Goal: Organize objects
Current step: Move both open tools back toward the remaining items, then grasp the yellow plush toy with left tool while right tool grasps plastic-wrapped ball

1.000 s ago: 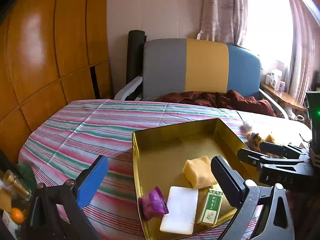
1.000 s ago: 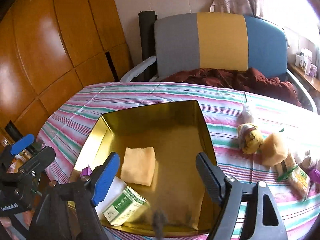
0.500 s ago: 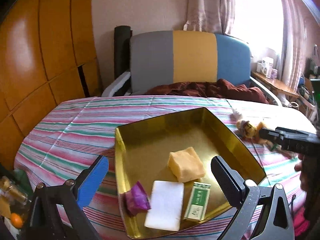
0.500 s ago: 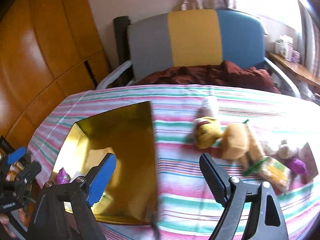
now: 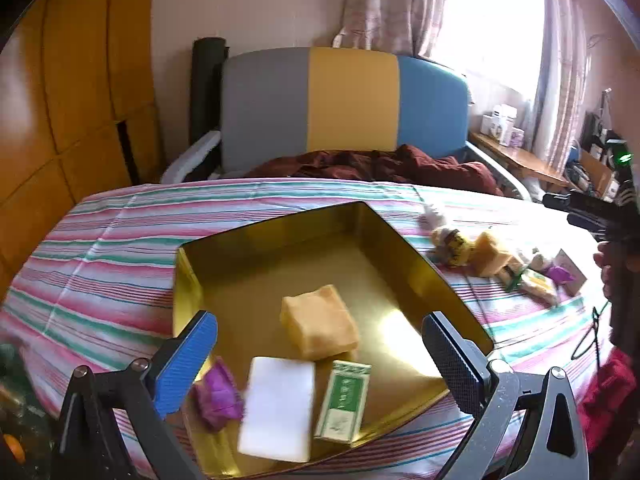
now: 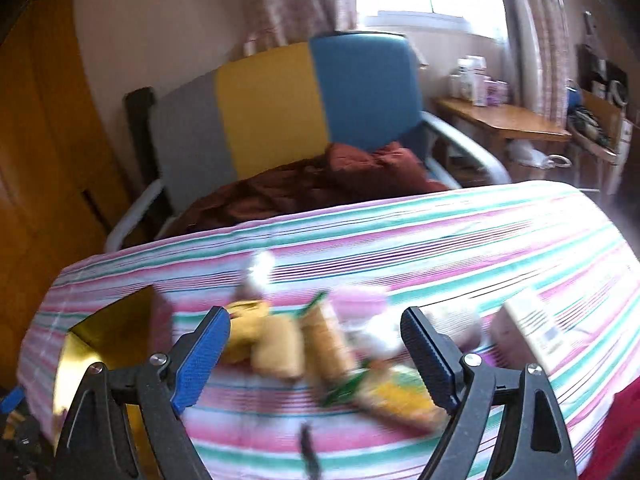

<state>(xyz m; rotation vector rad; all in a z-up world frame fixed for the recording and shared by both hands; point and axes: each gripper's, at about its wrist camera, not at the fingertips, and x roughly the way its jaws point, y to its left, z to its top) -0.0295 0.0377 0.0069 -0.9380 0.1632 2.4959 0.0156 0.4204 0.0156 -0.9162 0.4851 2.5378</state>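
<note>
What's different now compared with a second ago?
The right gripper swung away from the gold tray to the loose snack pile, its fingers opening with nothing between them. The left gripper shifted slightly, open over the tray. The four items in the tray stayed put.

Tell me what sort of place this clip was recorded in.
Most likely a lived-in room at home, perhaps a bedroom or sitting room: a table under a striped cloth, a grey, yellow and blue chair with a dark red blanket on it, and a curtained window.

Right gripper (image 6: 316, 354) opening, empty, above blurred snack pile (image 6: 320, 344), striped tablecloth (image 6: 440, 240)
</note>
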